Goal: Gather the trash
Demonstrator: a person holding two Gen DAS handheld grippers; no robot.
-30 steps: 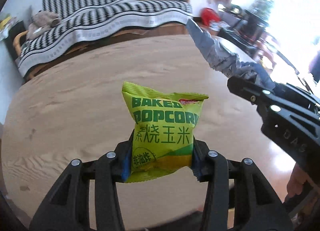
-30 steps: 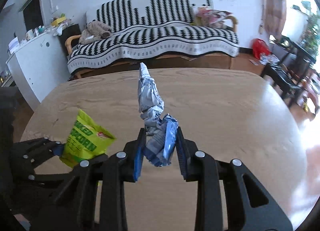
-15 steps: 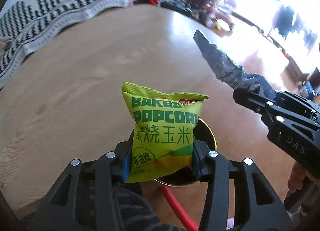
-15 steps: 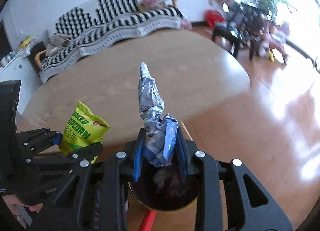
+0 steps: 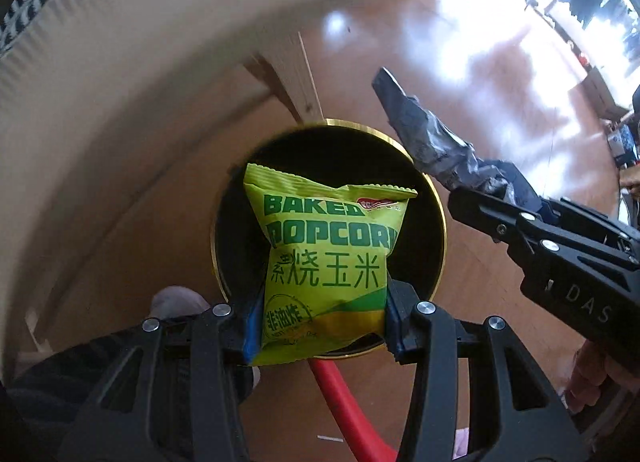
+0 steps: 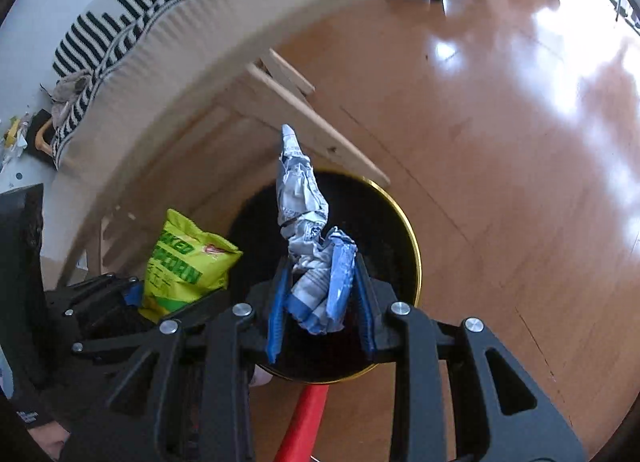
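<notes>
My left gripper [image 5: 320, 326] is shut on a lime-green popcorn bag [image 5: 328, 258], held upright over the mouth of a round black bin with a gold rim [image 5: 438, 198]. My right gripper [image 6: 320, 302] is shut on a crumpled silver-and-blue wrapper [image 6: 308, 238], which also hangs above the bin [image 6: 412, 246]. In the left wrist view the right gripper [image 5: 500, 198] and its wrapper [image 5: 424, 134] show at the right of the bin. The right wrist view shows the left gripper [image 6: 136, 298] and the green bag [image 6: 188, 262] at the bin's left edge.
The bin stands on a glossy wooden floor [image 6: 520, 142] beside the pale table's edge [image 5: 120, 62] and its wooden leg [image 6: 304, 118]. A red handle [image 5: 344, 402] lies on the floor in front of the bin. A striped sofa [image 6: 120, 22] is beyond the table.
Both grippers have come off the tabletop, dropped past its edge and tipped downward, so the bin now fills the middle of both views. Both grips are unchanged.
</notes>
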